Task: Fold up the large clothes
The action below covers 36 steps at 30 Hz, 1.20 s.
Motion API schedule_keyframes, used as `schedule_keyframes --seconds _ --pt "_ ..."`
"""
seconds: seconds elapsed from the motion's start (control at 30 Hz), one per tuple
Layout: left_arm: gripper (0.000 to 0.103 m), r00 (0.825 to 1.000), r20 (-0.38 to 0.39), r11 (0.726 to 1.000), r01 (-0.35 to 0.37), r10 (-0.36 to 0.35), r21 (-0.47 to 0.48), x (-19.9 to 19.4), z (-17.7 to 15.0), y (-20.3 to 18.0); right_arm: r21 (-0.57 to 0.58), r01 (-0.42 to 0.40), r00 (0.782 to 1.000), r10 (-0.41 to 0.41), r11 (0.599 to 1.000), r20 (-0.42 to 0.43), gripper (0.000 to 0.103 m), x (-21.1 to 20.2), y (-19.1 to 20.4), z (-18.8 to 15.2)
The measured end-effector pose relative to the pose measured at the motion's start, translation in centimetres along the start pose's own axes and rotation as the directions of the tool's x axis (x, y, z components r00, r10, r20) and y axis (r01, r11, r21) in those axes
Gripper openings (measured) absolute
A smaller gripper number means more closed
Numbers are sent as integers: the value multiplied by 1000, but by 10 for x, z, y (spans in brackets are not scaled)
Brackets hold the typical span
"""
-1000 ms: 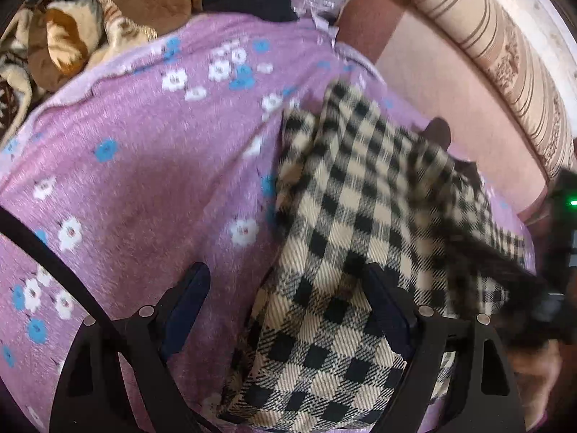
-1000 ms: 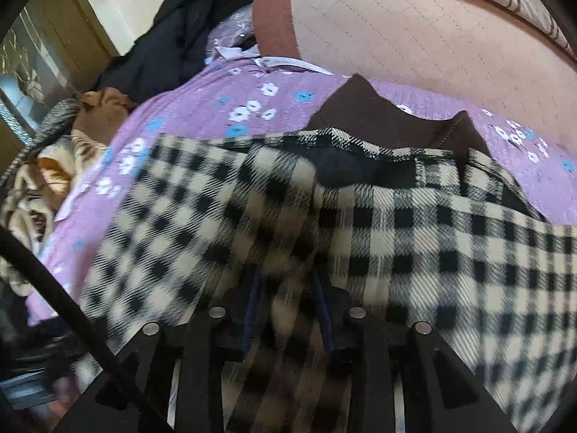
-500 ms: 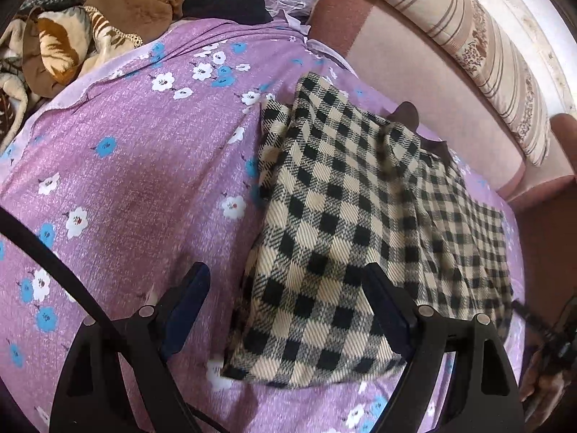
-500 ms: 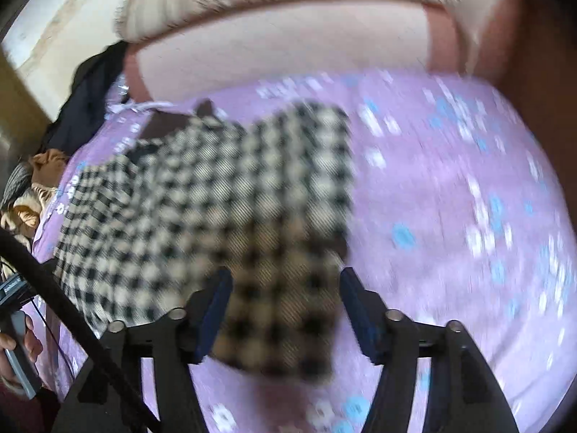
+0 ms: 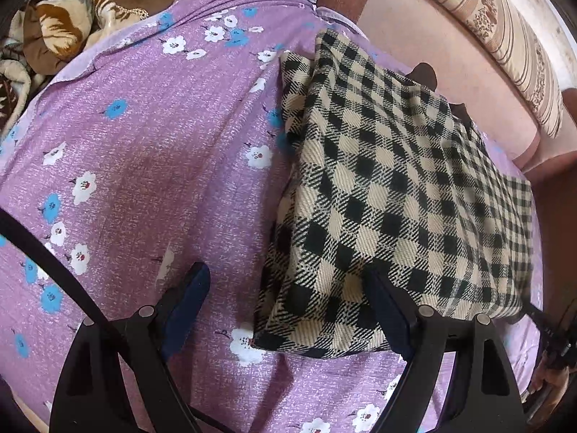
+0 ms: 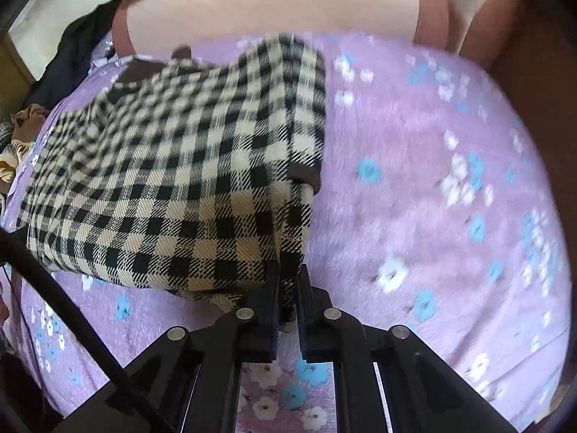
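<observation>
A black-and-cream checked garment (image 5: 389, 187) with a brown collar lies folded on a purple floral bedsheet (image 5: 151, 166). My left gripper (image 5: 288, 299) is open, its fingers astride the garment's near left corner, holding nothing. In the right wrist view the garment (image 6: 173, 180) lies left of centre. My right gripper (image 6: 288, 281) is shut on the garment's near right corner, with checked cloth pinched between the pads.
A heap of brown and patterned clothes (image 5: 65, 18) lies at the far left. A dark garment (image 6: 72, 61) lies at the bed's far corner. A pink padded headboard (image 5: 440, 72) and a striped bolster (image 5: 512, 32) line the far side.
My right gripper let go, opened, swung to the garment's near right corner and shut on it. The garment's right side has been laid over. My left gripper stayed open and moved little.
</observation>
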<state>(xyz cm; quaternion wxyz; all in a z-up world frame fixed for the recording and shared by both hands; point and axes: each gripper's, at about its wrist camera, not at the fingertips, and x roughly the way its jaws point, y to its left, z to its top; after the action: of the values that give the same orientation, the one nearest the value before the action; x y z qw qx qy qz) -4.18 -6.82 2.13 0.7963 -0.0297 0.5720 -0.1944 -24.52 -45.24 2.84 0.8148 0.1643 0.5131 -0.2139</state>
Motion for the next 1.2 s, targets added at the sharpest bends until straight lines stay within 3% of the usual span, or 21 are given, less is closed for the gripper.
schedule_keyframes --seconds 0.07,0.13,0.17,0.23,0.33,0.47,0.53,0.63,0.87,1.1,1.2 --pt "85 999 29 999 31 -30 -16 -10 -1 1 26 -39 999 39 999 26 14 -11 -1 2" --pt "85 996 63 998 61 -60 -24 -20 -2 0 68 -101 992 96 993 77 47 -31 -7 5" --pt "85 994 83 997 79 -77 -20 -26 -2 -3 81 -128 986 118 988 118 48 -42 -5 7" --pt "85 992 99 997 81 -81 3 -30 -4 -9 38 -165 974 156 986 167 48 -53 17 16" --pt "85 996 86 998 30 -34 46 -21 -7 -24 -72 -198 967 207 978 148 48 -49 56 20" --pt "85 998 13 995 -58 57 79 8 -14 -30 -177 -152 984 166 972 68 48 0 108 21" --pt "86 997 19 992 -81 79 101 11 -15 -32 -180 -151 988 153 972 -6 48 33 123 18" --pt "86 996 29 990 -85 83 110 7 -16 -33 -243 -104 994 110 964 11 49 28 137 13" --pt "86 994 83 992 -84 77 91 -7 -11 -33 -232 -157 981 179 960 77 51 -9 149 33" --pt "86 988 112 988 -120 109 97 -9 -6 -37 -183 -207 968 228 961 102 55 6 170 58" --pt "86 987 117 988 -122 111 93 -5 -1 -34 -152 -191 974 206 970 89 56 21 172 63"
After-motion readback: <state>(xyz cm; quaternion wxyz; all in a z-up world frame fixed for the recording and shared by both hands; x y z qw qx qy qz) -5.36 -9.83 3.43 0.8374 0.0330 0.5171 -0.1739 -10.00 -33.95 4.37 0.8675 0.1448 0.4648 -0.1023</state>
